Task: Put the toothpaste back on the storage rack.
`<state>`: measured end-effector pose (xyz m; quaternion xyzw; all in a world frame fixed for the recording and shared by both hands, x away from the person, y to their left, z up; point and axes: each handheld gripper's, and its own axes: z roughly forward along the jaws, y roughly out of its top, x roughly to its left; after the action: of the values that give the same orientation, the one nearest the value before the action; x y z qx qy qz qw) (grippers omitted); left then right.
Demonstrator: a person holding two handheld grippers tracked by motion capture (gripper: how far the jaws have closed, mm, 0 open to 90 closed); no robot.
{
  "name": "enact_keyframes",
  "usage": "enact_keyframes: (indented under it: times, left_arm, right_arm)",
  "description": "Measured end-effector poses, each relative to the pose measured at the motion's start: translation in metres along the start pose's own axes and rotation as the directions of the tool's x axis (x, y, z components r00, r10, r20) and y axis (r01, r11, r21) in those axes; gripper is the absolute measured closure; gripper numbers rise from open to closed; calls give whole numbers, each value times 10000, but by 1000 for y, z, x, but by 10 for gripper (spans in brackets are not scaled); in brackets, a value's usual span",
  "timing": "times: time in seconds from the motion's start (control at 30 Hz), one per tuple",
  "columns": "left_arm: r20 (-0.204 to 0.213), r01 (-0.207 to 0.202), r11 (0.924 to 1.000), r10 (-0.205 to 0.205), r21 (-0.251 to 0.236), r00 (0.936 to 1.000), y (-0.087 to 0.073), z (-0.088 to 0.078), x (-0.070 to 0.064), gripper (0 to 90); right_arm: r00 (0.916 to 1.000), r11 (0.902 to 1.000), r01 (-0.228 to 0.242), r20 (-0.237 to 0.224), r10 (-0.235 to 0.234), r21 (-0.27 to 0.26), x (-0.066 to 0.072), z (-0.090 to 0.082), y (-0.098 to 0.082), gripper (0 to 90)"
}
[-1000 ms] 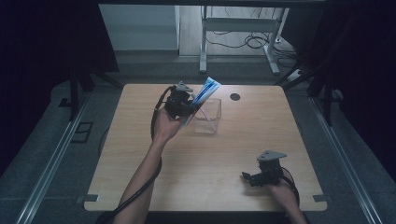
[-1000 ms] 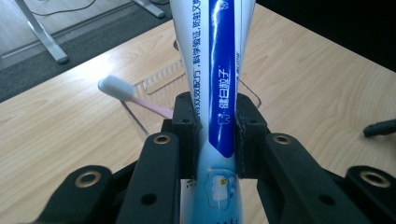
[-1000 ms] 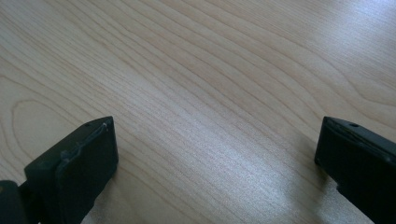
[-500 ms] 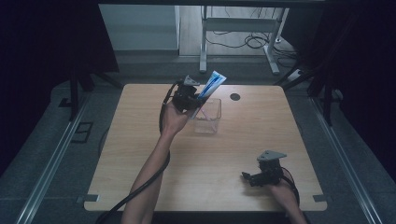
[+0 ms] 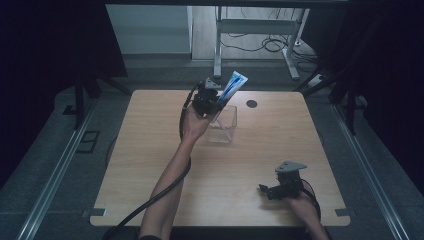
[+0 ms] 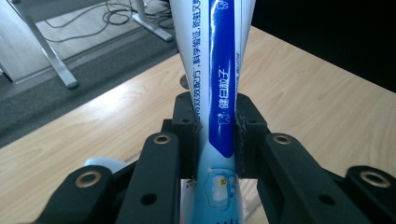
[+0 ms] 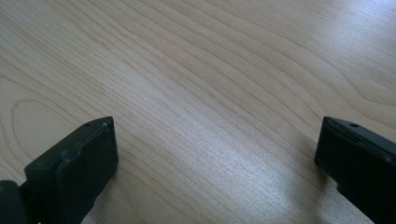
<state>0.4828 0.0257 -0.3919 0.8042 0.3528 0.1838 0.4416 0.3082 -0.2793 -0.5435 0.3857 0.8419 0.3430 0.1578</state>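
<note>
My left gripper [image 5: 216, 100] is shut on a blue and white toothpaste tube [image 5: 232, 86], holding it above the near-left corner of a clear plastic box [image 5: 224, 125]. The tube slants up and to the right. In the left gripper view both pads [image 6: 187, 121] press the tube [image 6: 219, 93] at its narrow part, and its wide end rises past the top of the frame. My right gripper [image 5: 265, 190] rests low at the table's front right. In the right gripper view its jaws stand wide open [image 7: 215, 154] over bare wood.
The wooden table [image 5: 150, 150] has a round black cable hole [image 5: 251, 104] near its far edge, right of the box. A metal desk frame [image 5: 260, 30] and loose cables lie on the floor behind the table. Dark curtains flank both sides.
My left hand has carried the tube to the right and a little farther away, so it now hangs at the clear box. The right gripper has stayed put.
</note>
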Motion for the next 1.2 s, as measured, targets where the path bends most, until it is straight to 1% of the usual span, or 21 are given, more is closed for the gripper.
enact_keyframes:
  times: [0.2,0.53,0.63,0.7,0.9,1.07,1.2]
  left_arm:
    - [-158,-16,9999,14,-113,9999,3,10,1,743]
    - [-322,37,9993,-49,-373,9995,-1,24,1,743]
    - [-344,19,9993,-32,-369,9994,-3,27,0,743]
    - [-400,-65,9994,51,-350,9992,-5,29,-1,742]
    - [-369,-24,9991,9,-427,9993,-12,33,-3,741]
    - [-433,-201,9993,187,-319,9989,-15,38,-6,740]
    - [-452,-257,9993,244,-273,9987,-18,42,-8,739]
  right_arm:
    - [10000,10000,4,-5,-4,2,0,0,0,0]
    - [10000,10000,8,-4,-8,0,0,0,0,0]
    - [10000,10000,10,-4,-10,-3,0,0,0,0]
    - [10000,10000,10,-4,-10,-1,0,0,0,0]
    - [10000,10000,8,-2,-8,-1,0,0,0,0]
    - [10000,10000,14,0,-14,-4,0,0,0,0]
    - [10000,10000,9,-2,-9,0,0,0,0,0]
